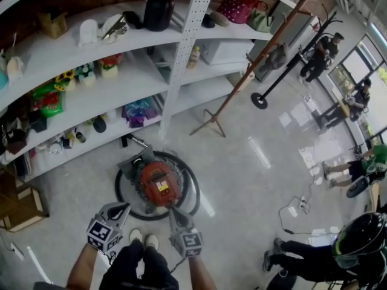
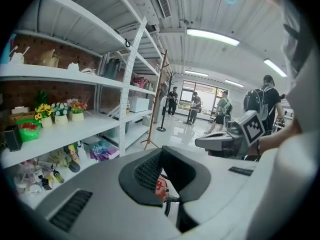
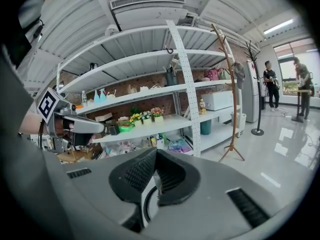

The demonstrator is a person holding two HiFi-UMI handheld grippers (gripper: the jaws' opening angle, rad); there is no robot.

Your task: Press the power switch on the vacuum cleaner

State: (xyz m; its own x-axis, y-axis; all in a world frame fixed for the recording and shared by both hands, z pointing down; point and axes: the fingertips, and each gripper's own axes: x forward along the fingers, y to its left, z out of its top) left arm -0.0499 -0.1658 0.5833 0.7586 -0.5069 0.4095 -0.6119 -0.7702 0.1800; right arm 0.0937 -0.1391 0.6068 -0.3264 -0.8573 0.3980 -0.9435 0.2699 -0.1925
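Red vacuum cleaner on the floor just ahead of our feet, ringed by its hose.
Our left hand-held gripper and right hand-held gripper hover above it, jaws together, empty. It looks heavy and rigid, so we'd press its top, not lift. Its length runs toward the shelves.

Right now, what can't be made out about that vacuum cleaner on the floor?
- Power switch: too small to find on the vacuum cleaner, head view.
- Yellow label: print too small, head view.
- Left gripper view: the left gripper itself hides all but a red sliver.
- Right gripper view: the right gripper hides all but a strip of black hose.
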